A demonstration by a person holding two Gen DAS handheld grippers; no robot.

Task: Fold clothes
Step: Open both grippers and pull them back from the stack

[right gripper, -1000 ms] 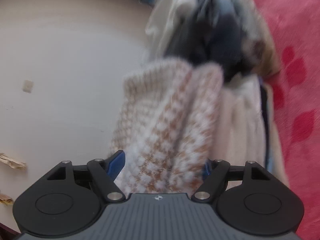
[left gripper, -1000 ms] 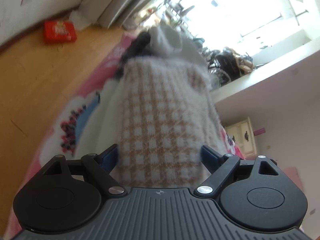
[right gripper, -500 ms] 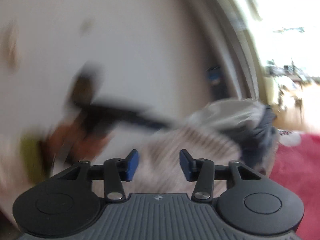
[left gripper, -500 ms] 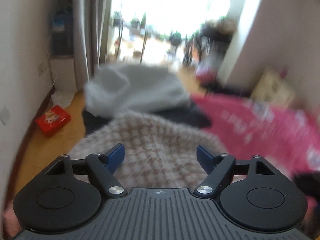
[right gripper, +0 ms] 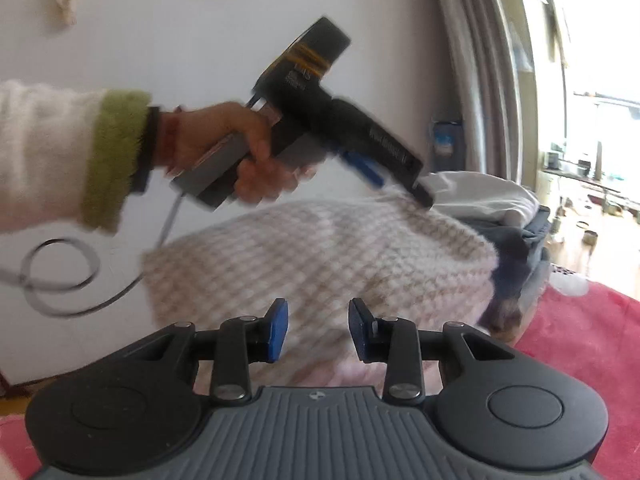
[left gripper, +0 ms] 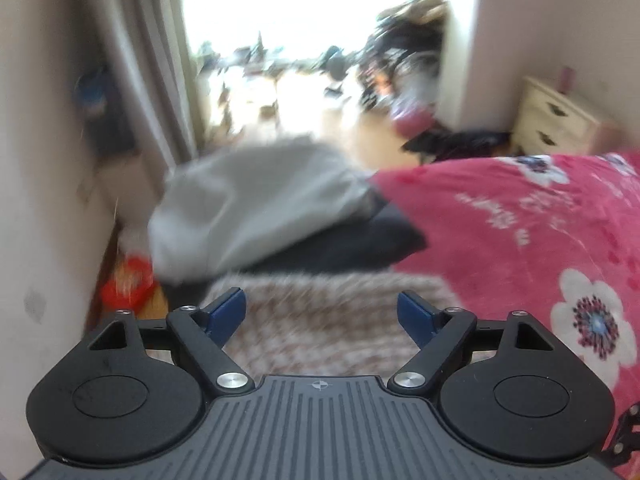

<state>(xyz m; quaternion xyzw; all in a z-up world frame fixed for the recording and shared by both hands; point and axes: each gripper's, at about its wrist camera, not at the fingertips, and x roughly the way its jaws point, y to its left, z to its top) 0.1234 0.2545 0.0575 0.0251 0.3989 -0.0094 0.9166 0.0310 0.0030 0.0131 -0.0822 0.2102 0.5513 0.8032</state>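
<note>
A fluffy beige-and-white checked sweater (left gripper: 320, 320) lies as a folded mound on the pink floral blanket (left gripper: 520, 240). My left gripper (left gripper: 321, 313) hovers over its near edge, blue fingertips (left gripper: 226, 312) wide apart with nothing between them. In the right wrist view the same sweater (right gripper: 320, 248) fills the middle. My right gripper (right gripper: 318, 328) stands before it, jaws partly apart, with flat fabric showing through the gap. A hand (right gripper: 240, 156) in a white and green sleeve holds the left gripper (right gripper: 394, 184) over the sweater's far edge.
Beyond the sweater lie a white garment (left gripper: 248, 208) and a dark garment (left gripper: 360, 244). A red box (left gripper: 128, 284) sits on the wooden floor by the wall. A cream dresser (left gripper: 560, 128) stands at the right. A grey cable (right gripper: 60, 276) loops at the left.
Both grippers have swung away from the hanging sweater. It now lies on the bed. The right jaws have narrowed, and the left gripper has let go and pulled back.
</note>
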